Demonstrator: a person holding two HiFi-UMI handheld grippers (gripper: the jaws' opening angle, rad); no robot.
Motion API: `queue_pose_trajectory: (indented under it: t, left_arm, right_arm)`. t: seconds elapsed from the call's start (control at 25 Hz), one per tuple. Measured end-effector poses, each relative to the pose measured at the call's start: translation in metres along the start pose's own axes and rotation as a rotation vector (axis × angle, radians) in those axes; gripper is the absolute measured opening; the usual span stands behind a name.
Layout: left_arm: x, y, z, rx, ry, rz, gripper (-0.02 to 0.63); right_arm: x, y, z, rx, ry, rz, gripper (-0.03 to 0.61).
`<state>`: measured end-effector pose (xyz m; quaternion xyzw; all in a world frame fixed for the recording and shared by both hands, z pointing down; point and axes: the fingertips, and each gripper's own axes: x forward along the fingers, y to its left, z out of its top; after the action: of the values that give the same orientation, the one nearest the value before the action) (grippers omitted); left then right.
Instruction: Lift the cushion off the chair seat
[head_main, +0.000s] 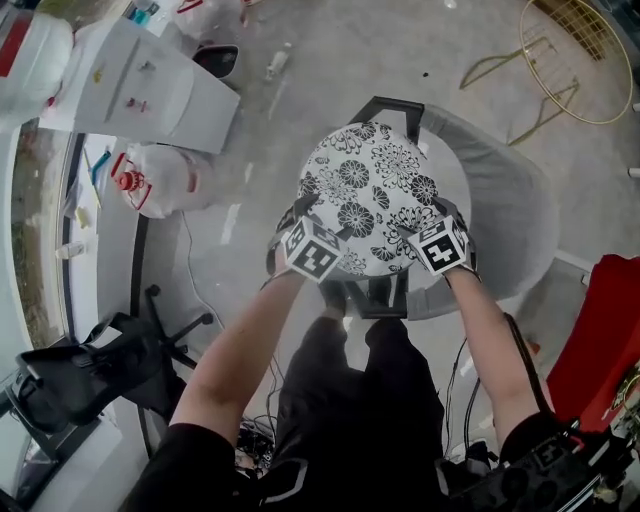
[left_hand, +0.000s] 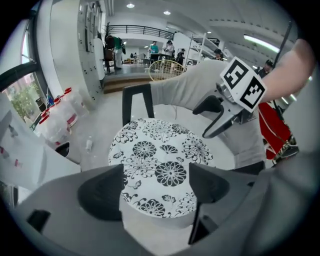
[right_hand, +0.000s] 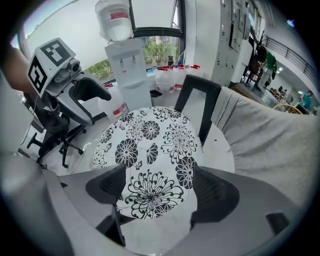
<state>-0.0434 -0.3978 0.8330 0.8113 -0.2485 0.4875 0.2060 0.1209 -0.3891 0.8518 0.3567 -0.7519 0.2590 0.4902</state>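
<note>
A round white cushion with black flower print (head_main: 370, 195) (left_hand: 157, 160) (right_hand: 150, 150) lies flat on the round white chair seat (head_main: 455, 170) (left_hand: 222, 152) (right_hand: 222, 150). My left gripper (head_main: 300, 215) (left_hand: 156, 185) (right_hand: 97, 107) hangs over the cushion's near left edge, pointing steeply down. Its jaws stand wide open, the cushion's rim showing between the pads without being pressed. Over the near right edge, my right gripper (head_main: 435, 215) (right_hand: 157, 187) (left_hand: 202, 120) is open in the same way. Neither gripper holds anything.
The chair has a black back frame (head_main: 395, 105) with a grey cloth (head_main: 510, 200) draped over it. A water dispenser (head_main: 150, 85) and water bottles (head_main: 160, 180) stand at the left. A black office chair (head_main: 90, 370) is at lower left, a red object (head_main: 600, 340) at right.
</note>
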Motion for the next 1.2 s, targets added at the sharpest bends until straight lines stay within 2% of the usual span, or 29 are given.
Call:
queue_pose_trajectory:
  t: [0.16, 0.32, 0.44, 0.48, 0.6, 0.76, 0.96, 1.0, 1.04, 1.2]
  left_arm:
    - [0.017, 0.034, -0.025, -0.131, 0.032, 0.062, 0.385]
    - [0.037, 0.053, -0.042, -0.169, 0.062, 0.088, 0.385]
    - [0.048, 0.068, -0.055, -0.311, 0.052, 0.096, 0.385]
    - [0.052, 0.071, -0.059, -0.323, 0.057, 0.096, 0.385]
    - [0.067, 0.079, -0.066, -0.283, 0.074, 0.107, 0.385]
    - [0.08, 0.087, -0.076, -0.327, 0.076, 0.116, 0.385]
    - [0.097, 0.087, -0.087, -0.317, 0.106, 0.109, 0.383]
    - [0.098, 0.086, -0.086, -0.32, 0.096, 0.099, 0.366]
    - [0.1, 0.083, -0.085, -0.319, 0.084, 0.09, 0.322]
    - [0.1, 0.073, -0.083, -0.276, 0.058, 0.094, 0.259]
  right_arm:
    - [0.023, -0.011, -0.016, 0.04, 0.048, -0.028, 0.414]
    - [0.047, -0.017, -0.032, 0.108, 0.077, -0.029, 0.417]
    - [0.061, -0.024, -0.045, 0.148, 0.095, -0.046, 0.422]
    - [0.067, -0.026, -0.048, 0.168, 0.098, -0.05, 0.423]
    - [0.083, -0.038, -0.059, 0.23, 0.114, -0.073, 0.425]
    - [0.098, -0.048, -0.08, 0.332, 0.136, -0.092, 0.425]
    - [0.113, -0.048, -0.088, 0.38, 0.142, -0.075, 0.423]
    - [0.115, -0.049, -0.088, 0.39, 0.139, -0.069, 0.423]
    - [0.116, -0.048, -0.088, 0.402, 0.138, -0.063, 0.423]
    - [0.117, -0.043, -0.088, 0.422, 0.154, -0.056, 0.392]
